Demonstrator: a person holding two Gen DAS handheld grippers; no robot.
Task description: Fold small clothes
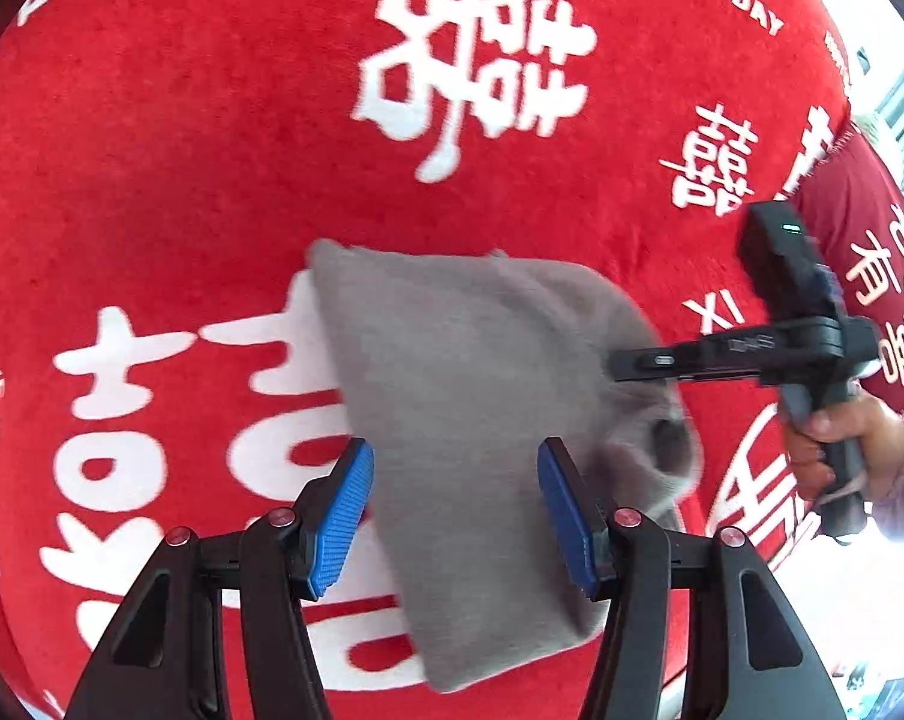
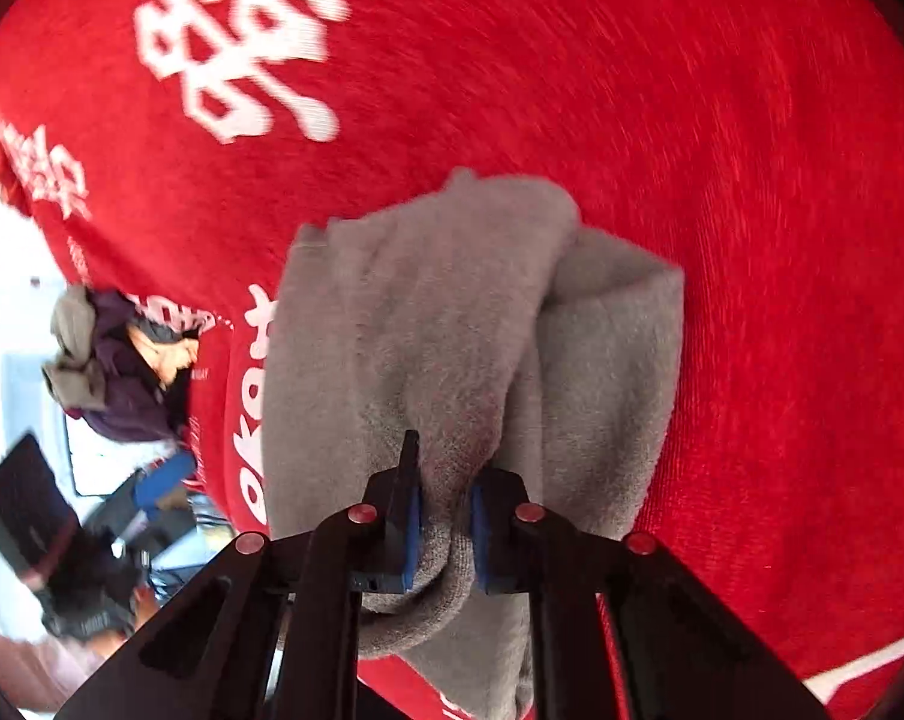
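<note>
A small grey fleece garment lies on a red cloth with white characters. My left gripper is open, its blue pads spread above the garment's near part, holding nothing. My right gripper is shut on a bunched fold of the grey garment, lifting that part into a hump. The right gripper also shows in the left wrist view, pinching the garment's right edge.
A pile of grey and purple clothes lies at the cloth's edge. A dark red printed cloth hangs at the right. A black device sits beyond the cloth's edge.
</note>
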